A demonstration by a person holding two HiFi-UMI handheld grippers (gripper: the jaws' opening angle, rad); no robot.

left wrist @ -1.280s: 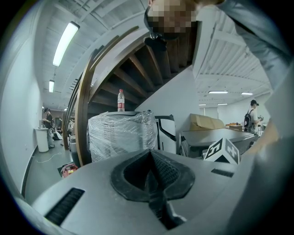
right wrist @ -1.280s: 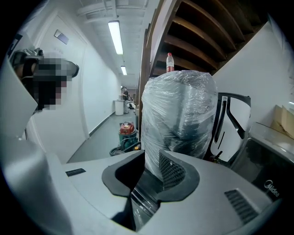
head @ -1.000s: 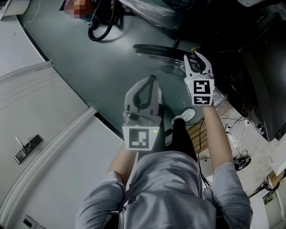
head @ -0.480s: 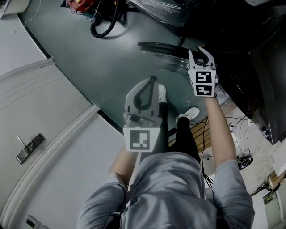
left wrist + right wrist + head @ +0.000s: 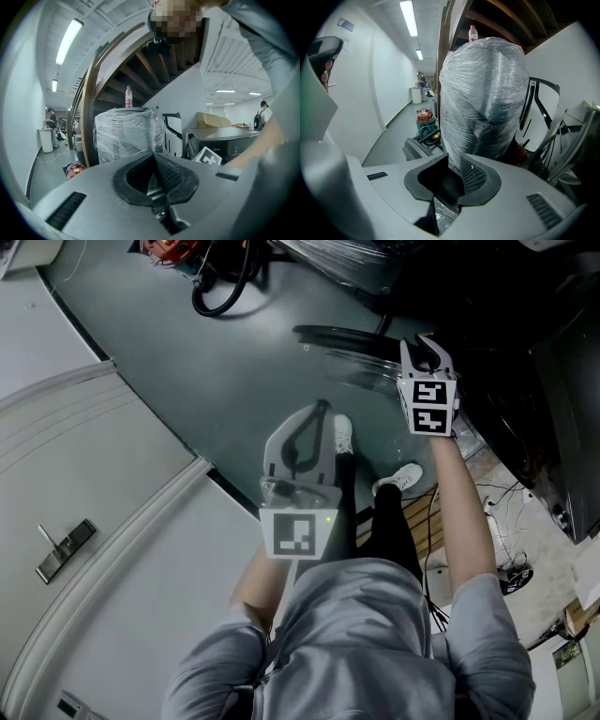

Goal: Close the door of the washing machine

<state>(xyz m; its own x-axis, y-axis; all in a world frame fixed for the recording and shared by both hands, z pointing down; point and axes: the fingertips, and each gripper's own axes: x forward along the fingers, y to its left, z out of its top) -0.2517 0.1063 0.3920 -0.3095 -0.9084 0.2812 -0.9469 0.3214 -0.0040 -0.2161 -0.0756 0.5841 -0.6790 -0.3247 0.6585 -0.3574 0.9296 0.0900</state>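
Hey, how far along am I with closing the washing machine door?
Nothing looks done yet: what seems to be the door, a dark curved rim with glass, stands out from the dark machine. In hand: the right gripper, jaws slightly apart and empty, hangs beside it, while the left gripper is shut and idle. Left to do: pushing the door closed.

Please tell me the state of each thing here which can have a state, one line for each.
Left gripper: shut, empty.
Right gripper: slightly open, empty.
Round transparent washing machine door: seems swung open.
Long ceiling light tubes: lit.
Clear plastic bottle with red cap: upright, capped.
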